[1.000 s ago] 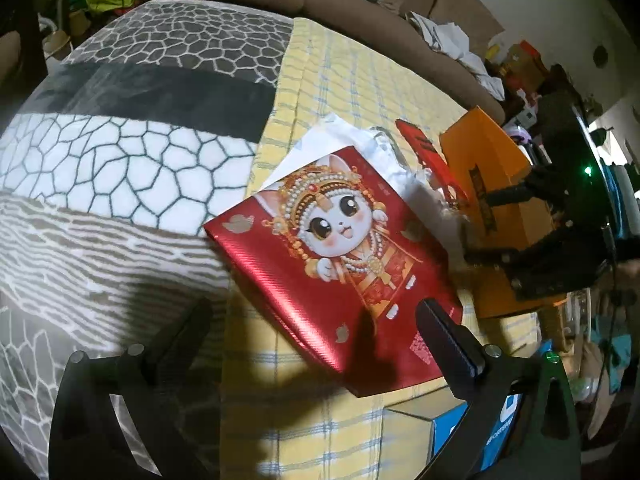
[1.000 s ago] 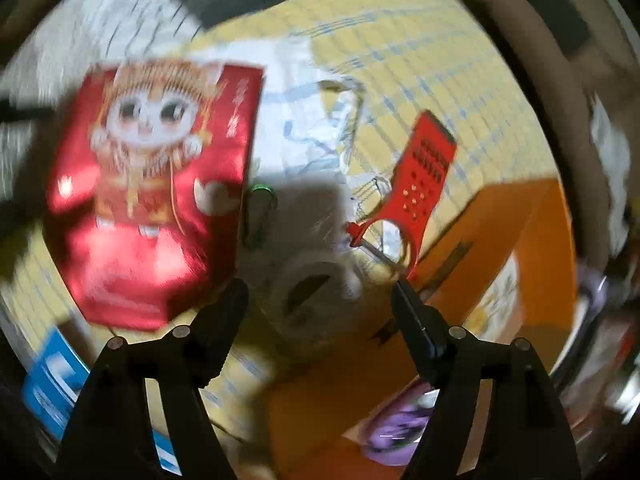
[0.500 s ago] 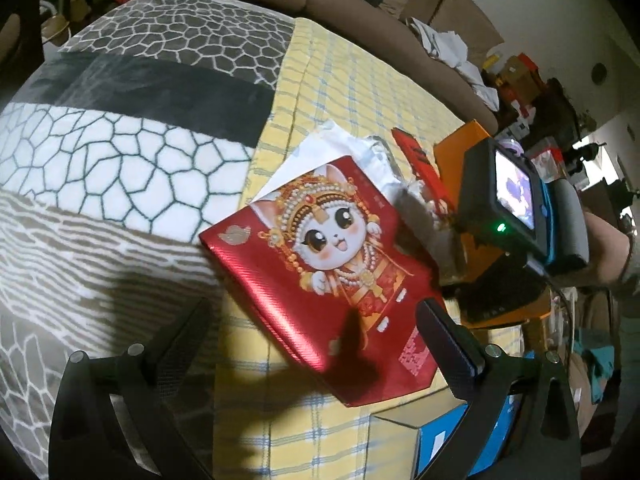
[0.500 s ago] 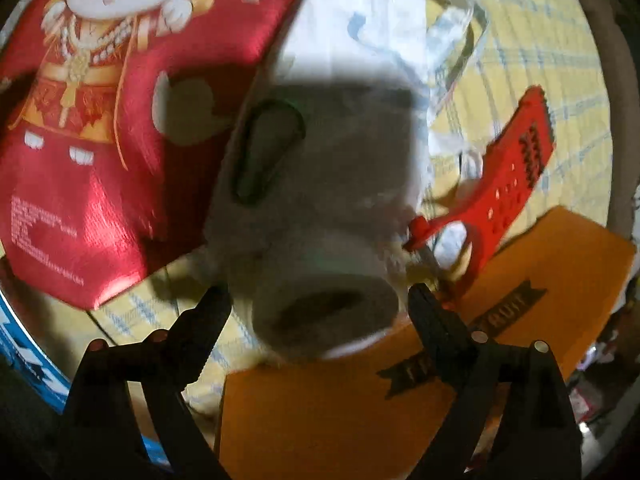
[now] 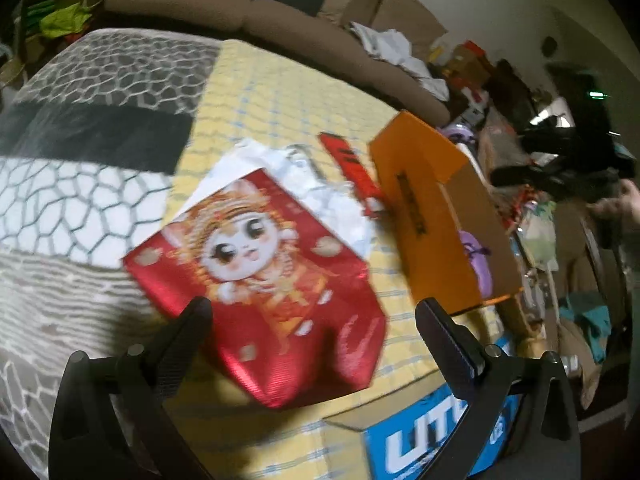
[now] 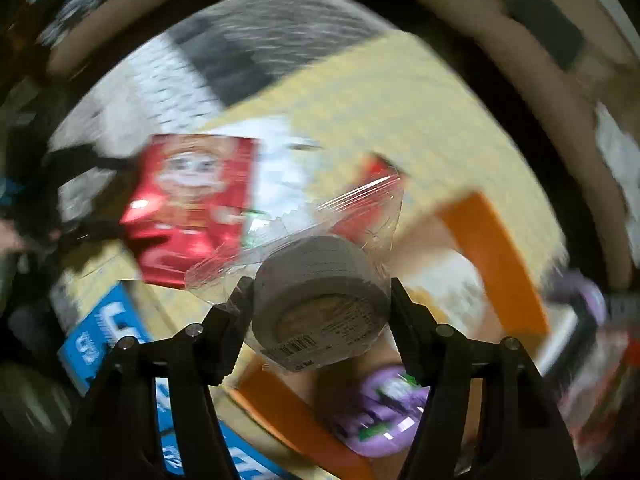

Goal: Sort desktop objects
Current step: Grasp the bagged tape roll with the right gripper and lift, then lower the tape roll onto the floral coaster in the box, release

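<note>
My right gripper is shut on a white tape roll in clear plastic wrap, lifted above the yellow checked cloth. Below it sits an open orange box holding a purple thing. The left wrist view shows my left gripper open above a red packet with a cartoon cat. Behind the packet lie a white sheet and a red flat tool, beside the orange box. The right gripper appears there, dark and raised at the far right.
A grey and white patterned blanket covers the left side. A blue printed carton sits at the near edge. A brown sofa with clothes runs along the back. Clutter fills the floor at right.
The right gripper went down over the tape roll, closed on it and lifted it high above the cloth. The left gripper rose a little and shifted toward the red packet.
</note>
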The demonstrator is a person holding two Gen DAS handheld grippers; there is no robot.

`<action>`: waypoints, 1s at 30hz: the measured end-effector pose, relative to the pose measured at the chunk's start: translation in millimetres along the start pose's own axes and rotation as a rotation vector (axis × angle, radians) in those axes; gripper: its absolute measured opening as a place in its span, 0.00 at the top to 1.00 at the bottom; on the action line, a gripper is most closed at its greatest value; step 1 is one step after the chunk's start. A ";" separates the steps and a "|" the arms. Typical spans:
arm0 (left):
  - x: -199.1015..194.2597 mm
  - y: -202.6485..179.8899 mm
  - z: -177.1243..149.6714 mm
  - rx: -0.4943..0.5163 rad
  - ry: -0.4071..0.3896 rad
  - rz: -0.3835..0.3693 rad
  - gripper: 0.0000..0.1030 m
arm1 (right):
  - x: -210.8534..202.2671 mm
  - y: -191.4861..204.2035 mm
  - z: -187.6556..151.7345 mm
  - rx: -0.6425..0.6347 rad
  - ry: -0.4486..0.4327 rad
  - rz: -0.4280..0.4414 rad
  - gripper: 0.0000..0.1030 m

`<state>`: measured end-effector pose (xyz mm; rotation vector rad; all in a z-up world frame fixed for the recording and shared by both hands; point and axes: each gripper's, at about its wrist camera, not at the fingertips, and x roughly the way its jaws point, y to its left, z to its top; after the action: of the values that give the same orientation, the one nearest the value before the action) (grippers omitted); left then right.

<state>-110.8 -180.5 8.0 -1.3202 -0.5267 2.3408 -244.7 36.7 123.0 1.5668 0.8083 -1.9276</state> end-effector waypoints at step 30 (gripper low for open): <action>152.8 -58.8 64.2 0.487 0.336 0.358 0.01 | 35.6 -79.7 -83.9 0.572 -0.312 0.155 0.29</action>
<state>-229.6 -60.3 -40.7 -1.5996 0.3899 2.2265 -252.8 151.4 85.2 1.5052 -0.0052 -2.3260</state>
